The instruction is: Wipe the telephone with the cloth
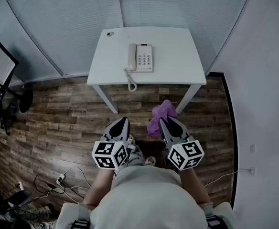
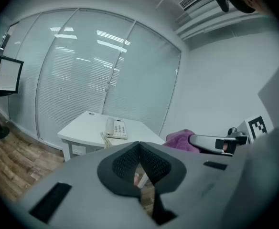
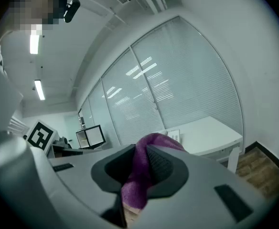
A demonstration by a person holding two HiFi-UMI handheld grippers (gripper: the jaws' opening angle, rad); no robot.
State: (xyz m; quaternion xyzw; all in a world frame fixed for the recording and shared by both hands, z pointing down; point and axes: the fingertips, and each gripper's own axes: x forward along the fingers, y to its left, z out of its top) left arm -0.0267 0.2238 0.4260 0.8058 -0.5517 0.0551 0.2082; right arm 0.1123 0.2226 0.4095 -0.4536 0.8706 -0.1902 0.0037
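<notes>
A white corded telephone (image 1: 140, 57) lies on the white table (image 1: 173, 56) ahead of me, its handset on the left and its coiled cord hanging over the front edge. It also shows small in the left gripper view as the telephone (image 2: 116, 128). My right gripper (image 1: 165, 121) is shut on a purple cloth (image 1: 159, 117), which bunches out past the jaws; the cloth (image 3: 142, 173) fills the gap in the right gripper view. My left gripper (image 1: 122, 122) is shut and holds nothing. Both grippers hover over the floor, short of the table.
Wood floor (image 1: 63, 118) lies between me and the table. Glass walls with blinds (image 1: 82, 18) stand behind it. A monitor on a stand (image 1: 0, 66) and dark gear sit at the left, with cables (image 1: 58, 180) on the floor. A white wall (image 1: 263, 80) closes the right side.
</notes>
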